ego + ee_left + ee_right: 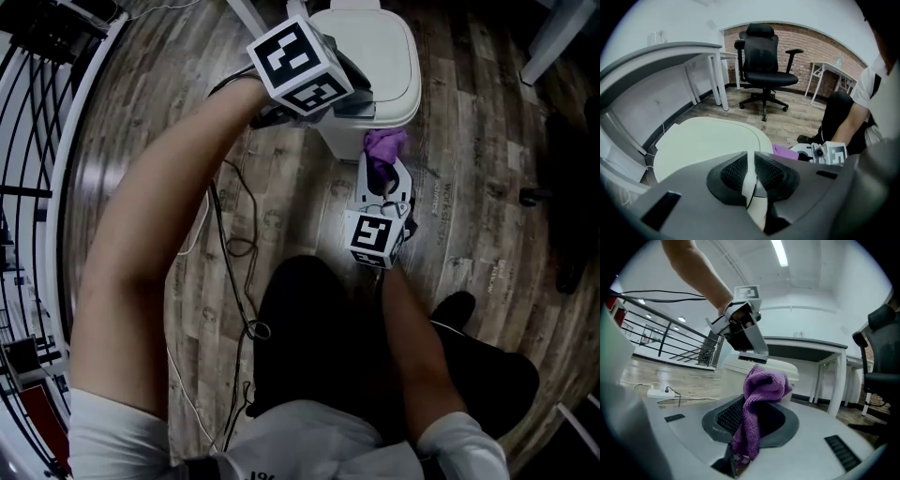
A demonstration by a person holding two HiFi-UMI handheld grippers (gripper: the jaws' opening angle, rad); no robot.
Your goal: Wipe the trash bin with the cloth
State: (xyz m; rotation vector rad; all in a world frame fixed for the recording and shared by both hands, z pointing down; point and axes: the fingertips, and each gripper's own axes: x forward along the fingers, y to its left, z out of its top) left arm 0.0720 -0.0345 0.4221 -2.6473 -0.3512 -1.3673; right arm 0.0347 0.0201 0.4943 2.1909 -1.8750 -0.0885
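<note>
The cream trash bin [380, 56] stands on the wood floor, lid down; its lid [703, 140] fills the left gripper view. My left gripper [352, 101] hovers at the lid's near edge, jaws shut to a thin slit [751, 171] with nothing clearly held. From the right gripper view the left gripper [751, 348] sits just over the bin's top [780, 365]. My right gripper [382, 178] is in front of the bin, shut on the purple cloth [384, 145]. The cloth [761, 390] bunches up out of the jaws [754, 416] and hangs down between them.
A black office chair [764, 65] stands behind the bin, a grey desk [670, 51] to its left, a small white table [829, 70] at the back. Cables [234, 244] trail over the floor and a power strip [661, 392] lies there. Black railing [28, 141] runs along the left.
</note>
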